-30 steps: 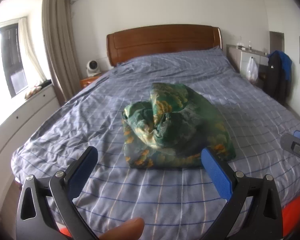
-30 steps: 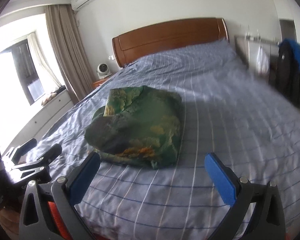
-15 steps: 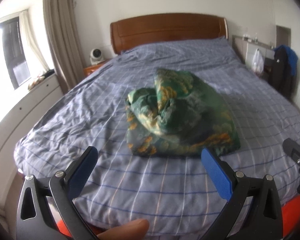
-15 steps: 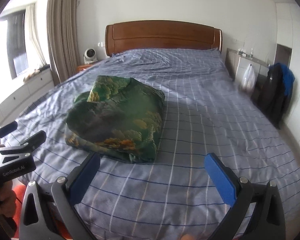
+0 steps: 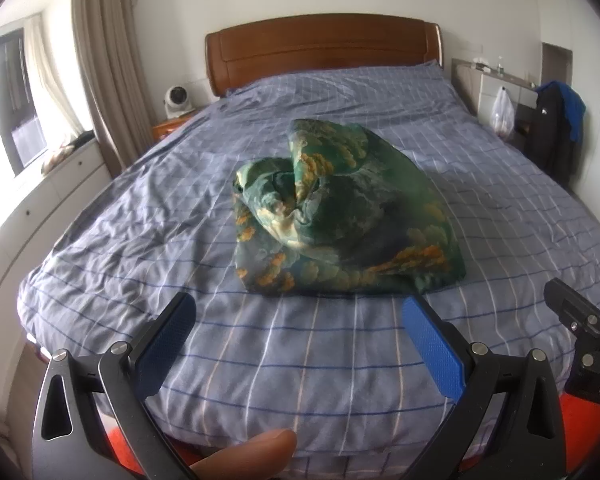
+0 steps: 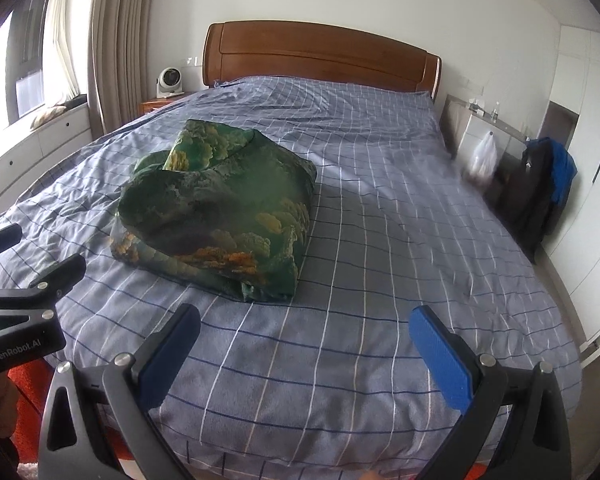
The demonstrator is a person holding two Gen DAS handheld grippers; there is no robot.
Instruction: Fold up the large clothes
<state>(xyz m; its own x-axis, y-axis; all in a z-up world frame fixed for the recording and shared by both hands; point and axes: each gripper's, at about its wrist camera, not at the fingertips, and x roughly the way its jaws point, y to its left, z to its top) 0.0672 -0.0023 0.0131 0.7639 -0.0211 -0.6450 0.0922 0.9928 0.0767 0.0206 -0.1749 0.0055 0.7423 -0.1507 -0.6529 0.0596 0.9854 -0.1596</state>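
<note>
Wide apart stood the blue-padded fingers of the left gripper, holding nothing and hovering off the foot of the bed with the blue-grey checked duvet. Beyond it, in the middle of that duvet, lay the dark green garment with orange and cream cloud print, gathered into a thick bundle with a rolled end bulging at its top left. Whether that was a loose heap or a rough finished fold, the view could not settle. At the right edge the other tool showed.

From the right wrist, the right gripper was likewise spread and empty, held short of the bundle, probably for a clear look. A wooden headboard stood behind.
</note>
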